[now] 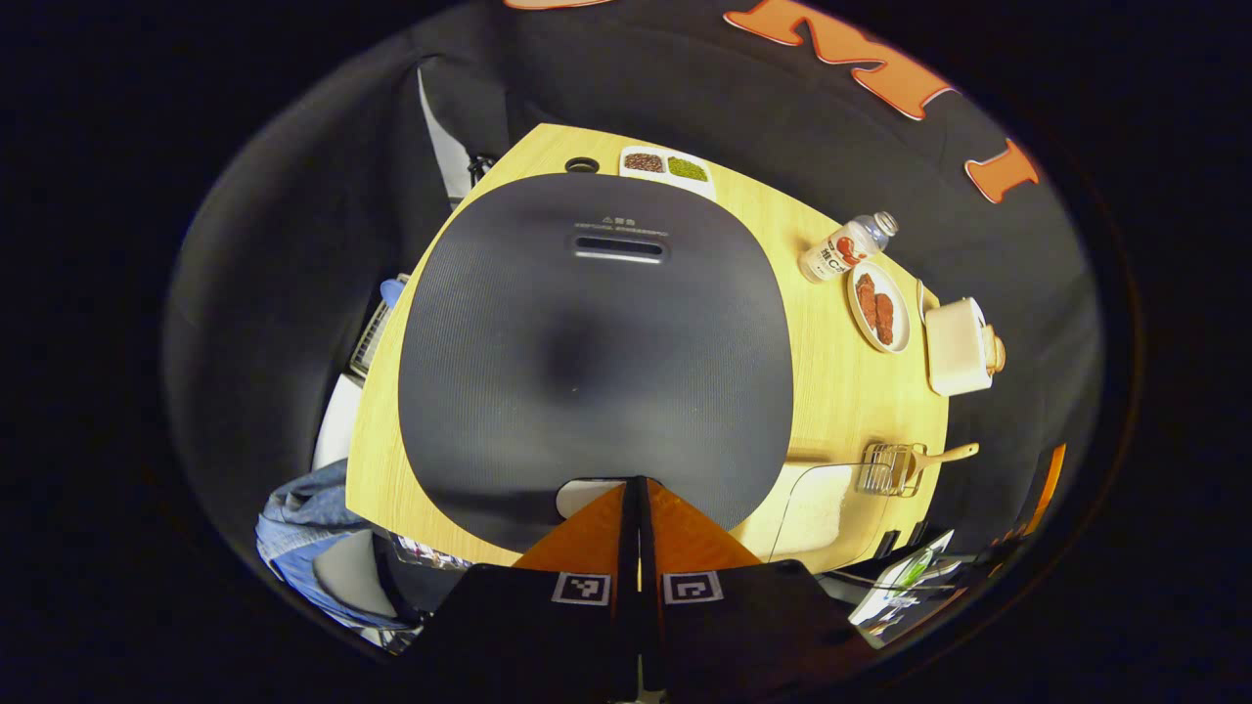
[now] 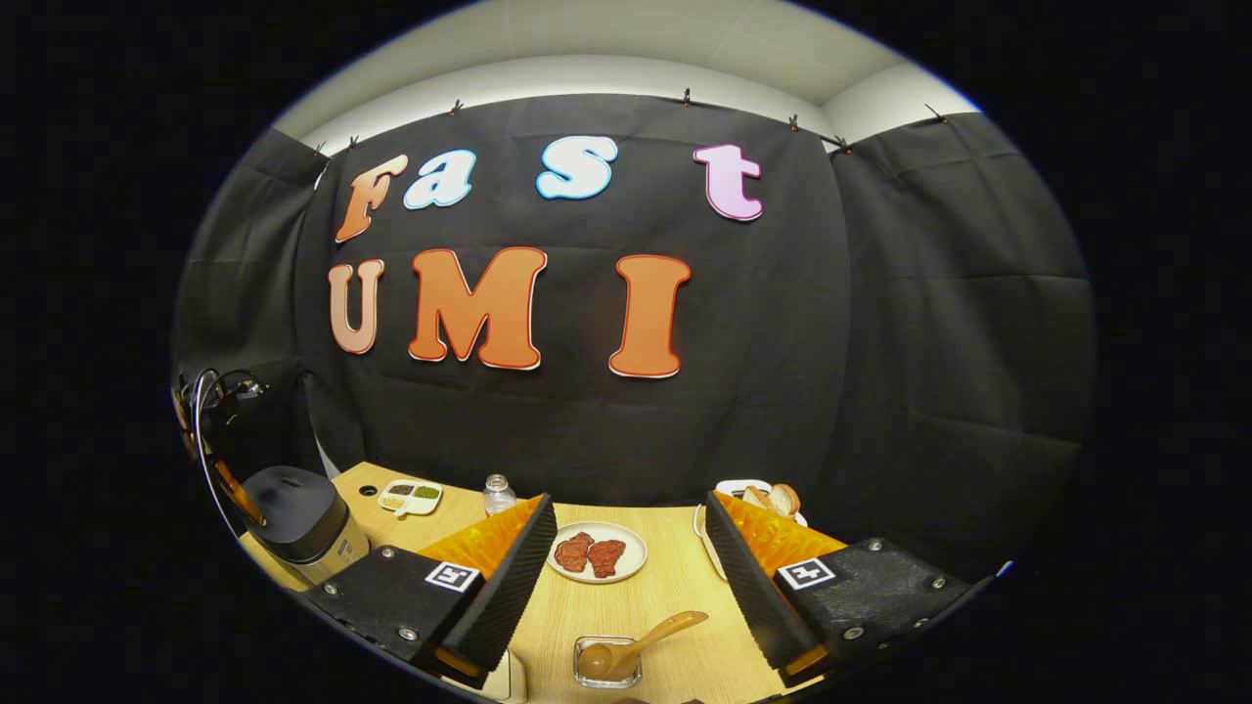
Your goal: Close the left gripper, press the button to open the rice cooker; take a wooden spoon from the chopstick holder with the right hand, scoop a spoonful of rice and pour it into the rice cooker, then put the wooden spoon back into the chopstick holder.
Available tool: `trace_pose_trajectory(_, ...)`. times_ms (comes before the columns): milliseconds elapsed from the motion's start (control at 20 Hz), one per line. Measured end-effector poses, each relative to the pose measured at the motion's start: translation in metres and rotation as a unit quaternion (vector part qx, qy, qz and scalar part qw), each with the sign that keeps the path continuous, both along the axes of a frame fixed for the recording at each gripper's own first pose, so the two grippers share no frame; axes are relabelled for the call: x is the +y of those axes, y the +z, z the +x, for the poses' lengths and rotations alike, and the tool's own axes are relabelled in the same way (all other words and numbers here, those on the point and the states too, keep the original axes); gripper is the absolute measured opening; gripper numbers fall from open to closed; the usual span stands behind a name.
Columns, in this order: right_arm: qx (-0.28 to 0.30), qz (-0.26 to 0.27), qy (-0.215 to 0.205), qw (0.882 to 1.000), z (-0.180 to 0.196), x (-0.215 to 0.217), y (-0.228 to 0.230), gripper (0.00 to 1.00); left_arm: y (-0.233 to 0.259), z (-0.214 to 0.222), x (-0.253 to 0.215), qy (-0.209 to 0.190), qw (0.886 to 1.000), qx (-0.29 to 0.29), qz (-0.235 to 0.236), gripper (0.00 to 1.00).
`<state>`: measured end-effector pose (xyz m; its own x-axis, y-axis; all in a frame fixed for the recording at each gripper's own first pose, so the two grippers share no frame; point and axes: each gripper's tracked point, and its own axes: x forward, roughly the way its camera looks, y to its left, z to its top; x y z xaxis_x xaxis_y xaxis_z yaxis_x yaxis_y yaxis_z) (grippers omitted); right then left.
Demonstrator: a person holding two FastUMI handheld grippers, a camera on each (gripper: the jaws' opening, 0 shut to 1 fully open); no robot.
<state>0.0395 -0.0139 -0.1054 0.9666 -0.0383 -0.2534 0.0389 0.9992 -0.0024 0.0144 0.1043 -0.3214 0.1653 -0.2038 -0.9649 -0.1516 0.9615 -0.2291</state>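
Two grippers, two diff jobs at this moment. L gripper (image 1: pixel 641 484) had its fingers pressed together into one blunt tip, poised at the 6 o'clock edge of the rice cooker (image 1: pixel 597 362) lid, right by the pale button (image 1: pixel 587 496) at the lid's front. Pressed flat like that prob bc a single solid point pushes a latch better than two spread tips. Whether the tip already touched the button, couldn't tell. Lid was down, steam vent at its 12 o'clock side, so the opening step looked not yet done.

R gripper (image 2: pixel 626 577) had its fingers spread wide, nothing between them, hanging above the table (image 2: pixel 685 587) and facing the booth wall, likely pre-opened to be ready for the spoon handle. Wooden spoon (image 2: pixel 641 640) sat in the chopstick holder (image 2: pixel 606 663) at 6 o'clock in the right gripper view, bowl down, handle leaning out toward 2 o'clock, an easy angle to pinch.

Rice container (image 1: pixel 812 508) lay just beside the holder, at the cooker's 4 o'clock in the left gripper view, so the scoop path should be short. Plate of meat (image 2: pixel 597 554) sat between the R fingers' line of sight, farther off; bottle (image 2: pixel 499 494) toward 11 o'clock.
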Motion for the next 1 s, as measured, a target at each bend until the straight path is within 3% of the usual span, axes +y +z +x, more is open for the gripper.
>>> trace_pose_trajectory(100,0.005,0.006,0.004,1.000,0.001,0.002,-0.004,0.95,0.004,0.000,-0.001,-0.020,1.000,-0.015,0.007,0.06)
trace_pose_trajectory(300,0.012,0.007,0.012,1.000,0.004,0.002,-0.013,0.95,0.024,0.004,0.001,-0.008,0.998,-0.049,0.034,0.06)
trace_pose_trajectory(500,0.030,0.005,0.023,0.999,0.003,0.004,-0.028,0.95,0.068,0.020,0.006,-0.027,0.984,-0.154,0.086,0.06)
trace_pose_trajectory(650,0.046,0.012,0.026,0.999,0.003,0.002,-0.038,0.95,0.102,0.033,0.021,-0.030,0.960,-0.228,0.162,0.06)
trace_pose_trajectory(850,0.059,0.018,0.027,0.998,0.005,-0.004,-0.049,0.95,0.166,0.054,0.041,-0.019,0.906,-0.330,0.264,0.06)
trace_pose_trajectory(1000,0.070,0.027,0.026,0.997,0.005,-0.008,-0.057,0.96,0.196,0.050,0.028,-0.010,0.885,-0.375,0.277,0.05)
